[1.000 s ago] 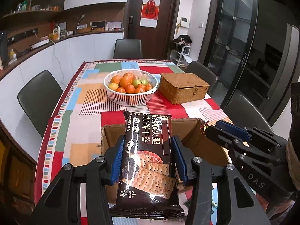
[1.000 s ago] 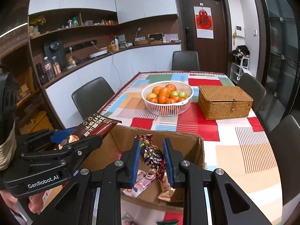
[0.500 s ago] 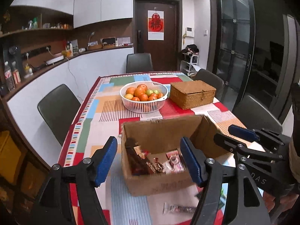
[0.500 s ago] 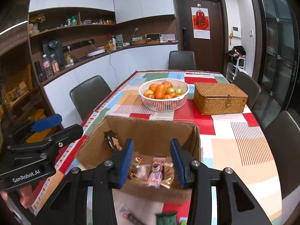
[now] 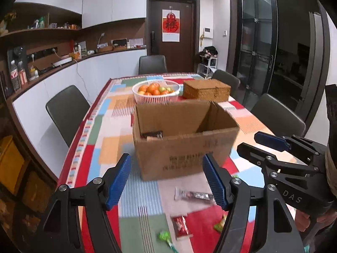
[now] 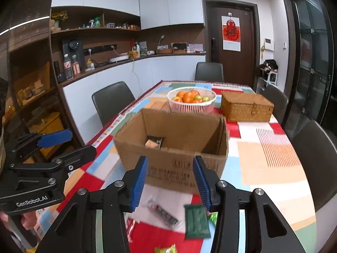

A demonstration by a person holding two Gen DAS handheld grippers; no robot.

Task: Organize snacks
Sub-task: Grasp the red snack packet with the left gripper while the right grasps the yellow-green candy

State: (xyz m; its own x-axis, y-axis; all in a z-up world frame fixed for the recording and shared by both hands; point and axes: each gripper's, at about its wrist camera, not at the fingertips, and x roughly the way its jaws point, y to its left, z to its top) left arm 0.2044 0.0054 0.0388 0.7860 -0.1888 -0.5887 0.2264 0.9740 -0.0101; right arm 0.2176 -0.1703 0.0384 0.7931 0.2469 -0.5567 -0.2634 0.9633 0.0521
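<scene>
Snacks left loose on the near part of the surface [image 5: 99, 139] are our worry now: a dark silvery bar wrapper [image 5: 194, 195], a red sachet [image 5: 181, 225], a green wrapped candy [image 5: 165, 237] and, seen from the right wrist, a dark green packet [image 6: 197, 221]. The cardboard box [image 5: 185, 145] stands just beyond them, open-topped, with a dark packet showing inside its left end. Our left hand-held gripper [image 5: 166, 181] is about half open and empty; our right hand-held gripper [image 6: 169, 182] is empty too, its jaws opening but narrower. We judge the flat sachets risky: pads coming down at a slant could skate over the foil and push a packet along the striped cloth instead of pinching it. The two hand-held grippers hang near each other, so reaching for neighbouring snacks could knock them together. A low carry could also clip the box's near wall and shove it toward the white fruit basket [image 5: 157, 97].
</scene>
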